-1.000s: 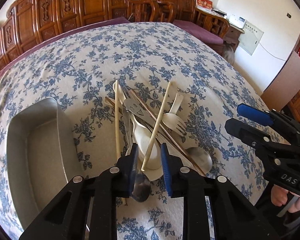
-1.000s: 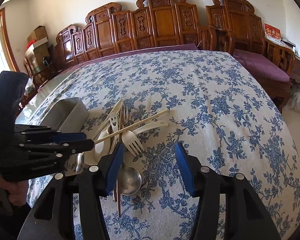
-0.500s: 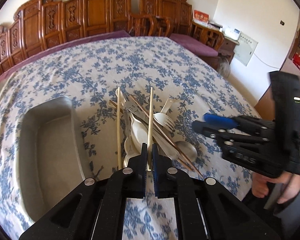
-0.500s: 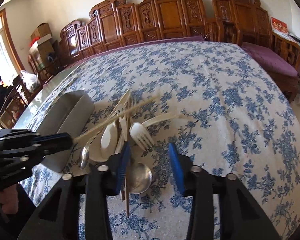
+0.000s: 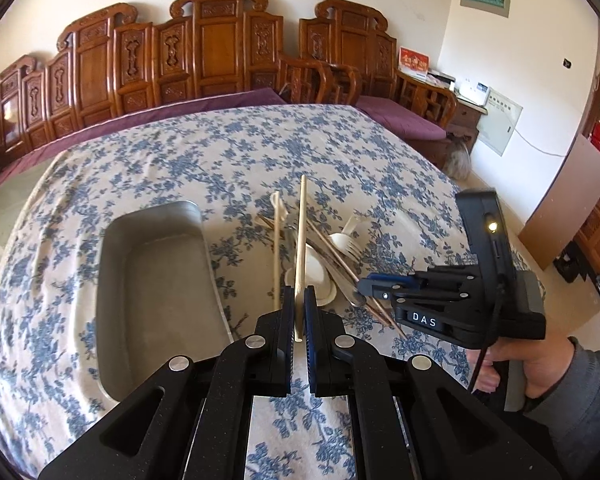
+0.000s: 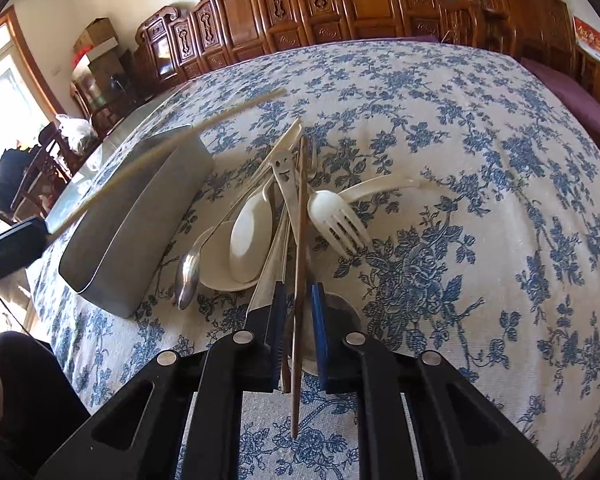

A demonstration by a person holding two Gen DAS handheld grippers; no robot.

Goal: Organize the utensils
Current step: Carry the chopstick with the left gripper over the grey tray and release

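Lifted off the pile, pale chopstick (image 5: 300,248) sits clamped in left tool (image 5: 299,320); right tool (image 6: 296,320) closing around brown chopstick (image 6: 299,264)

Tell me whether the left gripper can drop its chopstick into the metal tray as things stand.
Probably yes. The left gripper is shut on the pale chopstick, lifted off the pile, and the metal tray lies open just beside it, with nothing visible inside.
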